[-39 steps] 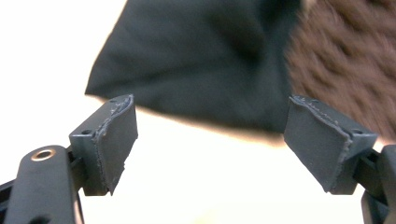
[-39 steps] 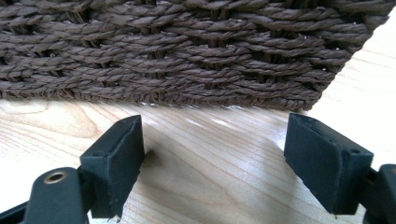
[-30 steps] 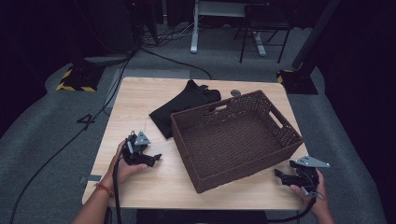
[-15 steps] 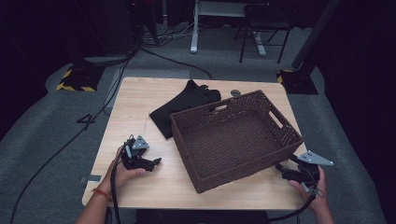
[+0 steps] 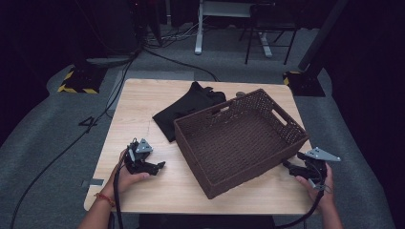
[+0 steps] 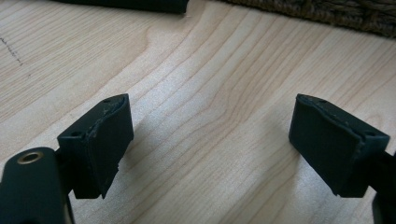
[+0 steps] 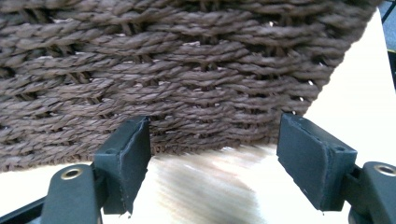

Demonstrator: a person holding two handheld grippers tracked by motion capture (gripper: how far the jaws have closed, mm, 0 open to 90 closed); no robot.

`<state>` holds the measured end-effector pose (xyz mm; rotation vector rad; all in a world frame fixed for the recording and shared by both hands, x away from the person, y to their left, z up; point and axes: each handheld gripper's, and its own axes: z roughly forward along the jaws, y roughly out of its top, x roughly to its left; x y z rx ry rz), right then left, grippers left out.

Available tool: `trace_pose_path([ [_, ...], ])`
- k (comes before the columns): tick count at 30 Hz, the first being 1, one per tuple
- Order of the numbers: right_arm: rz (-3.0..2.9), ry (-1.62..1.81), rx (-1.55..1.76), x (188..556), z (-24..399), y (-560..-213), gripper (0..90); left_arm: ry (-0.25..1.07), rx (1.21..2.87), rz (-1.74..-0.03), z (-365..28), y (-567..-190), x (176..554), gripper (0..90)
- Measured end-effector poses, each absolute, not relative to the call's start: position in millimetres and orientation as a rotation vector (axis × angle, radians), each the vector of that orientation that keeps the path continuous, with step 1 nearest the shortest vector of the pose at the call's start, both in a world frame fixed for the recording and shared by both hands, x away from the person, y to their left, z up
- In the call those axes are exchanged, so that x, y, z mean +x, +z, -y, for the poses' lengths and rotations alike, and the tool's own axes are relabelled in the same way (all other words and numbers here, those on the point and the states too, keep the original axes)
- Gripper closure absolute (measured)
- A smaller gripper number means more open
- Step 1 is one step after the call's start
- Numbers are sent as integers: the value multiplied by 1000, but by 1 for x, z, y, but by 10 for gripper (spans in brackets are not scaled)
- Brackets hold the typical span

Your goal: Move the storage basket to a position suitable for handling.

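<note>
**Both grippers open beside the basket, holding nothing**

High view: wooden tabletop (image 5: 143, 109) carries a dark brown woven basket (image 5: 239, 138), set at an angle, right of centre. Basket interior looks empty. A black cloth (image 5: 184, 112) lies flat just behind the basket's left far corner; its edge runs under or against the basket wall, cannot tell which.

Left gripper (image 5: 155, 166) sits low over the tabletop near the front-left, held in the left hand (image 5: 125, 176), pointing toward the basket's left wall, apart from it. Left gripper view: jaws spread wide, bare wood grain between them, nothing held; basket base and cloth edge show at the top of that view.

Right gripper (image 5: 289, 167) is at the front-right, in the right hand (image 5: 317, 188), pointing at the basket's right front wall, very near it. Right gripper view: jaws spread wide, nothing between them, woven wall (image 7: 187, 70) just beyond the tips; contact cannot be confirmed.

Cables trail from both grippers off the near edge
</note>
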<state>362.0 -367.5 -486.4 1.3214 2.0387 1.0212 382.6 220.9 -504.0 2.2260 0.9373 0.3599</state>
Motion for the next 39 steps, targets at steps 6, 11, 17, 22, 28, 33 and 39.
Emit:
trace_pose_path([
  [6,-1965,1051,1395,372,382,-484,304,352,2227,-936,-221,-504,382,141],
  [11,-1945,1071,1370,363,386,-476,302,349,2230,-938,-220,-504,386,135],
  [17,-1958,1126,1281,345,376,-460,285,400,2232,-959,-221,-500,395,174],
  [22,-1990,1206,1165,325,359,-439,273,469,2240,-954,-221,-494,407,193],
  [28,-2021,1235,1071,313,336,-420,272,498,2208,-1019,-216,-486,437,205],
  [33,-1992,1285,1026,308,326,-408,273,558,2247,-982,-209,-486,449,233],
  [39,-2028,1299,1011,314,311,-406,266,542,2250,-939,-202,-491,460,239],
])
